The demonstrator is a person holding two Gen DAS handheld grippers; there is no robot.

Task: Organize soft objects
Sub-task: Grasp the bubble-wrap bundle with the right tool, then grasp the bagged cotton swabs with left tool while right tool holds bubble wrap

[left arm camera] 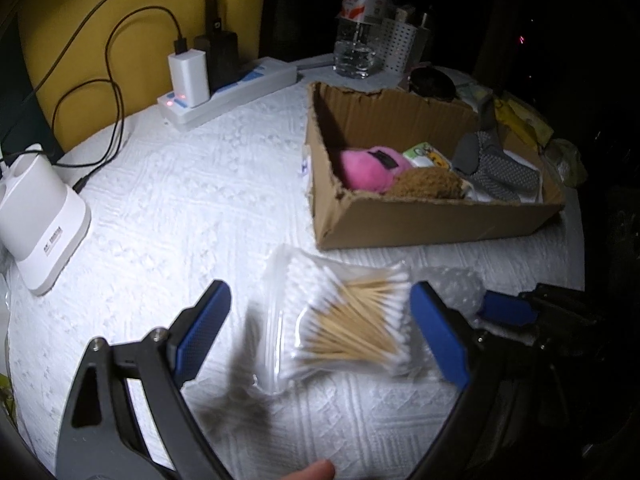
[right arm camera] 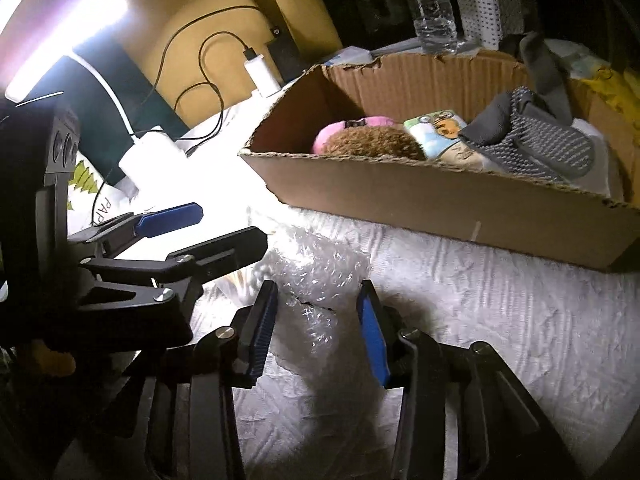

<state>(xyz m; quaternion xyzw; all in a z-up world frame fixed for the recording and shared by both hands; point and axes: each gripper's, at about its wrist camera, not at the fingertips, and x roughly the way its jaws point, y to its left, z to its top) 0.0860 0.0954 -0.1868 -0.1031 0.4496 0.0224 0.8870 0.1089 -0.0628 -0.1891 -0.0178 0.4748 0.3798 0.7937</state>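
A clear bag of cotton swabs (left arm camera: 352, 324) lies on the white cloth between the fingers of my open left gripper (left arm camera: 320, 328), untouched by either pad. My right gripper (right arm camera: 318, 332) straddles a crumpled piece of bubble wrap (right arm camera: 316, 280), jaws partly open and close to its sides; the wrap also shows in the left wrist view (left arm camera: 456, 284). A cardboard box (left arm camera: 420, 228) behind holds a pink plush (left arm camera: 368, 168), a brown plush (left arm camera: 428, 184), a small printed pack (right arm camera: 440, 132) and a grey dotted glove (right arm camera: 536, 140). The box also shows in the right wrist view (right arm camera: 440, 204).
A white power strip (left arm camera: 228, 96) with chargers and black cables sits at the back left. A white charging stand (left arm camera: 36, 216) is at the far left. A water bottle (left arm camera: 360, 28) and a perforated white holder (left arm camera: 400, 44) stand behind the box. The round table edge curves close on the right.
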